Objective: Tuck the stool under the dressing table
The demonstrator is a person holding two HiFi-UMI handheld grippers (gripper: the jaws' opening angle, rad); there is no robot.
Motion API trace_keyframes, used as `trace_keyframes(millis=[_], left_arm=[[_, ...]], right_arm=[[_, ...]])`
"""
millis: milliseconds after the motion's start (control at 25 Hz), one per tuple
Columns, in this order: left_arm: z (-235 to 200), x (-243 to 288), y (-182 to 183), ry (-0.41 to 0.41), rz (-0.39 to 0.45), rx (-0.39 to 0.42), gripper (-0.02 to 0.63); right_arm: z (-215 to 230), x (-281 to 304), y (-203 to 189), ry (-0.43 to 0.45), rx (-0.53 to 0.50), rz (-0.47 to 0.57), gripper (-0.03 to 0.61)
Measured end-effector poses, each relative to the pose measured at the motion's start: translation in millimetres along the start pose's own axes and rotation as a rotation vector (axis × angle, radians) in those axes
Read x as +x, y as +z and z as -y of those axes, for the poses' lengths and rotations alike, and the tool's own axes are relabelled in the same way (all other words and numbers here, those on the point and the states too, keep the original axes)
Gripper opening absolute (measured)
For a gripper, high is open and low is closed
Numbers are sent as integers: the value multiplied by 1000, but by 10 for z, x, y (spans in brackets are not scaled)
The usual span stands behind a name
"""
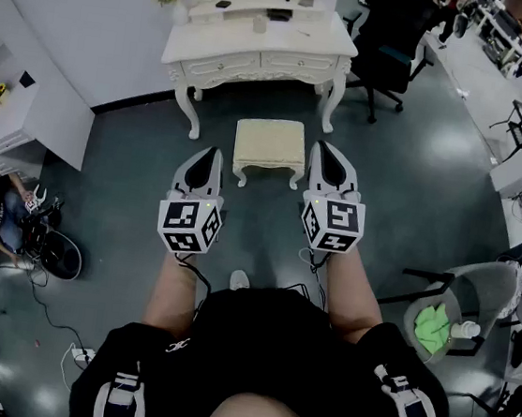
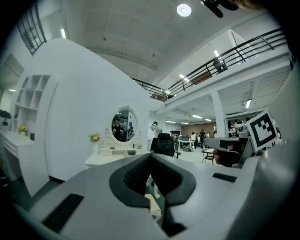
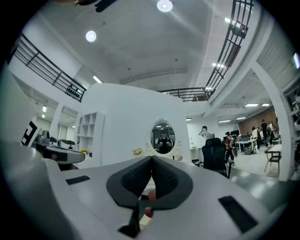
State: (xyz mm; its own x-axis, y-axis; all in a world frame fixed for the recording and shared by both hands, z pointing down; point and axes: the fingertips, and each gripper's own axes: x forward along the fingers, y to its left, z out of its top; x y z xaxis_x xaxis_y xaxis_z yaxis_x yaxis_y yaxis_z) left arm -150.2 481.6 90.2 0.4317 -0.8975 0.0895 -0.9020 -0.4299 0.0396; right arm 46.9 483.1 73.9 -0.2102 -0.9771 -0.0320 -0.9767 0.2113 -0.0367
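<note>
task not started: both tools are up in the air and nothing is touching the stool. the left hand-held gripper [image 1: 215,151] has its jaws pressed together on nothing, same in its own view [image 2: 150,156]. the right hand-held gripper [image 1: 321,147] is also closed and empty [image 3: 152,160]. both point level toward the wall. the cream padded rectangular stool with white curved legs [image 1: 271,145] stands on the dark grey floor [image 1: 135,159], out in front of the white ornate dressing table [image 1: 251,61]. it is roughly centred on the knee gap between the table's front legs, its far edge just short of them, so it is not tucked. from the head view the stool sits between the two gripper tips and slightly ahead, the left tip beside its near left corner and the right tip beside its right side. they look held well above the seat, not in contact. the left gripper view shows a bit of cream seat low under the pads [image 2: 153,204], with the oval mirror [image 2: 124,125] straight ahead. to do it well, i'd lower both grippers to the near edge of the seat or its frame. set one toward each corner and push evenly and straight so the stool doesn't twist into a table leg. keep the closed tips flat on the edge and go slow over the floor. stop once the seat is under the top.
</note>
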Motion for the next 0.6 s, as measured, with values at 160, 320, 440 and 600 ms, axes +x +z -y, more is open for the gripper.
trace_keyframes(millis=[160,320,440,600], left_arm=[[-105,40,17,0,-4,0,14],[-202,103,1,-9,-8,-9,14],[-342,154,-4,-16,-4,-14,14],[-626,222,-1,-31,5,-26,14]], right_arm=[[-59,83,1,9,21,-4,11],[-122,176,-20,2,13,-13,11],[-210,280,-43,-7,6,-20,11],[-386,457,-51,-25,-13,-19,11]])
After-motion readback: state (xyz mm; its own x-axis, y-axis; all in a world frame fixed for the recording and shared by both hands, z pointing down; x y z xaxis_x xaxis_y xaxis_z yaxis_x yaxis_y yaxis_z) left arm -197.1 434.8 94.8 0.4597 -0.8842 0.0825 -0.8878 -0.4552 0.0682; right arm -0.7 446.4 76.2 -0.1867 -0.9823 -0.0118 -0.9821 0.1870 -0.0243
